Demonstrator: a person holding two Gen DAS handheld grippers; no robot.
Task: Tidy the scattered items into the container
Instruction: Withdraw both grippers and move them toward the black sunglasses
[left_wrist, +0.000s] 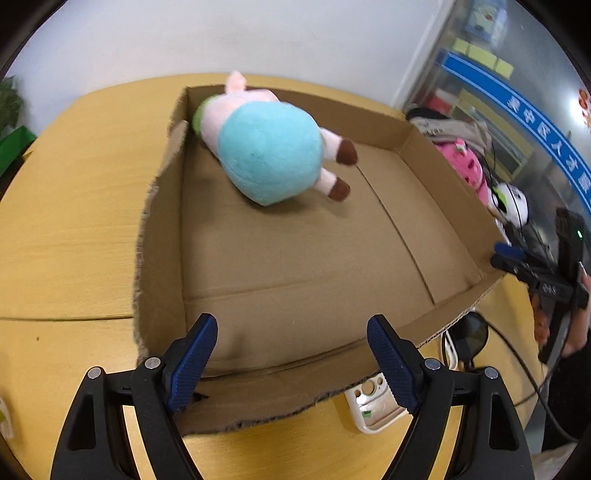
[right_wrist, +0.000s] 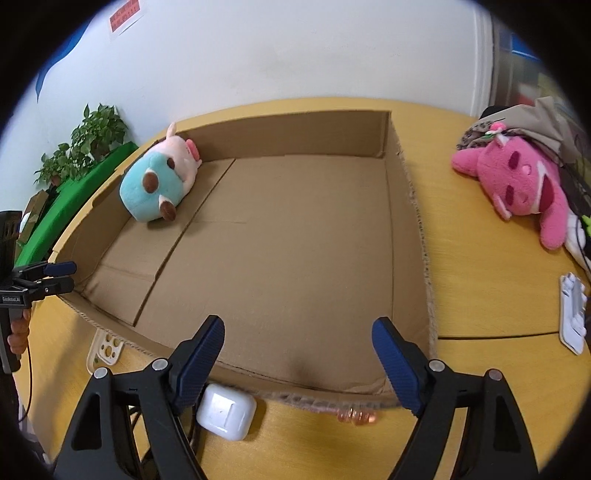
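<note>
**Both grippers spread wide and empty above the cardboard box**

The left gripper (left_wrist: 291, 354) hangs over the near wall of the cardboard box (left_wrist: 162, 236) with its blue-padded fingers (left_wrist: 192, 363) far apart, gripping nothing and touching nothing. The right gripper (right_wrist: 297, 360) sits the same way over another edge of the box (right_wrist: 421, 229): fingers (right_wrist: 395, 363) wide apart, nothing between them, the box floor visible through the gap.

Inside the box, a plush pig with a light blue body (left_wrist: 267, 155) lies on its side in a far corner, close against the wall, its brown-tipped legs pointing into the open floor. From the right wrist view the same pig (right_wrist: 159, 184) rests in the far left corner.

The other things lie on the wooden bench (left_wrist: 66, 236) outside the box. A pink plush toy (right_wrist: 517, 184) lies to the right of the box, well apart from it, partly under some beige fabric. A white earbuds case (right_wrist: 226, 411) sits just beside the near wall, below the right gripper's left finger. A small pinkish transparent item (right_wrist: 356, 416), too blurred to identify, lies by the same wall. A pale phone case (left_wrist: 373, 404) rests on the bench at the box corner, partly tucked under a torn flap. A white ridged object (right_wrist: 572, 314) lies at the far right edge of the bench.
</note>
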